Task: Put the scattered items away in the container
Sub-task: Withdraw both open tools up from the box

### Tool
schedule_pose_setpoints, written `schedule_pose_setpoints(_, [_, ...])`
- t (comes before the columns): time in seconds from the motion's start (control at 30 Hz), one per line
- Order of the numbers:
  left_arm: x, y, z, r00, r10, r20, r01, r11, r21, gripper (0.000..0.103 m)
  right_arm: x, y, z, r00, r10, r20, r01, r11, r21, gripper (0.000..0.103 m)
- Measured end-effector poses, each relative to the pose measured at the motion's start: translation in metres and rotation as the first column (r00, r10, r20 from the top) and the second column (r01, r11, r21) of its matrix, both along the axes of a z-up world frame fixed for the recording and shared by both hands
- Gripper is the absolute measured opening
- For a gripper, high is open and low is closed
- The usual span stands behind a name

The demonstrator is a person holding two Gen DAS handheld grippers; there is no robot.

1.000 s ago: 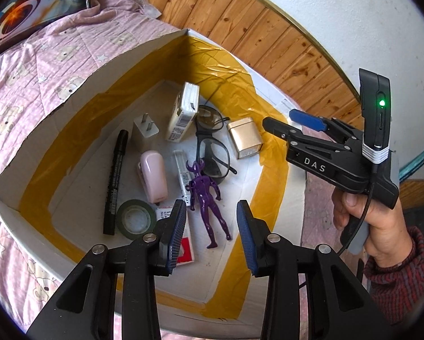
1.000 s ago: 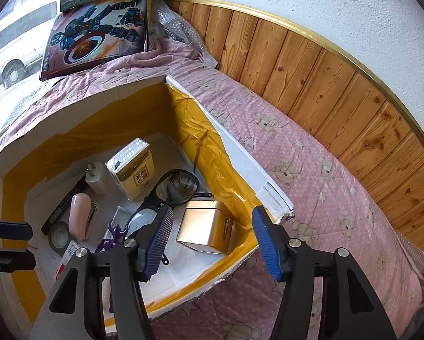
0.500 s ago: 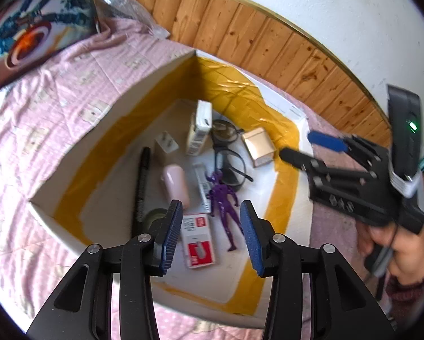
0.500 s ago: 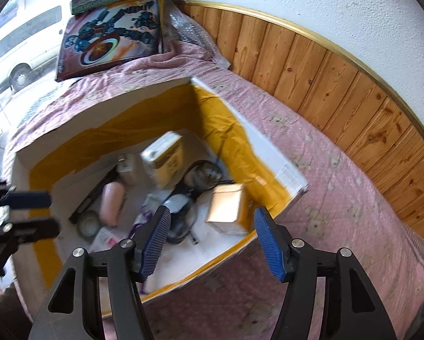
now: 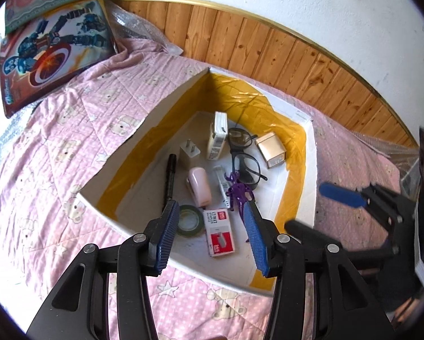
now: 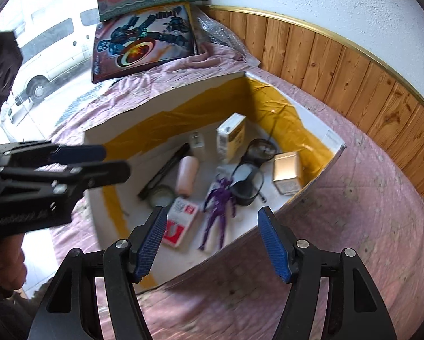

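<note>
Fingers (image 5: 166,235) on the left gripper (image 5: 209,235) are spread apart w/ nothing between them, low center of the left wrist frame. Same for the right gripper (image 6: 212,243), wide open and empty. Container (image 5: 155,130) sits mid-frame on the pink bed (image 5: 56,147), and the stuff's all inside: purple figure (image 6: 220,201), glasses (image 5: 244,155), staple box (image 5: 219,232), tape roll (image 5: 189,219), black marker (image 5: 171,178), pink stapler (image 5: 199,182), gold box (image 6: 287,172).
</note>
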State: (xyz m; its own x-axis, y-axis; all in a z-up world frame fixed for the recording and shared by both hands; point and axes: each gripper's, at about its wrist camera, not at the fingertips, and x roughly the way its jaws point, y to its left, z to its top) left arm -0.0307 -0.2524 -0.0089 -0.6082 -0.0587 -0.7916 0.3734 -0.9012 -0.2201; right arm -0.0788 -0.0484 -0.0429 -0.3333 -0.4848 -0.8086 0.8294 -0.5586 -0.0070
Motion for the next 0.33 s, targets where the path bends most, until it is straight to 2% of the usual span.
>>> schedule_pose_setpoints(0.07, [0.006,0.003,0.005,1.000,0.001,-0.017,-0.001,1.000,-0.015,0.051,0.011,0.004,0.002,1.000,-0.003,0.003,0.003,1.000,-0.007,0.068])
schedule_pose_setpoints(0.13, [0.014,0.008,0.013,0.998,-0.007,-0.060,0.004,0.998,-0.057,0.058,0.019,0.007,0.004,1.000,-0.004,0.007,0.004,1.000,-0.010,0.068])
schedule_pose_setpoints(0.2, [0.020,0.012,0.019,0.997,-0.006,-0.080,-0.001,0.996,-0.093,0.058,0.027,0.011,0.006,1.000,-0.007,0.004,0.008,1.000,-0.013,0.068])
schedule_pose_setpoints(0.33, [0.028,0.017,0.026,0.997,-0.011,-0.081,0.004,0.996,-0.085,0.058,0.040,0.017,0.009,1.000,-0.008,0.004,0.008,1.000,-0.021,0.068])
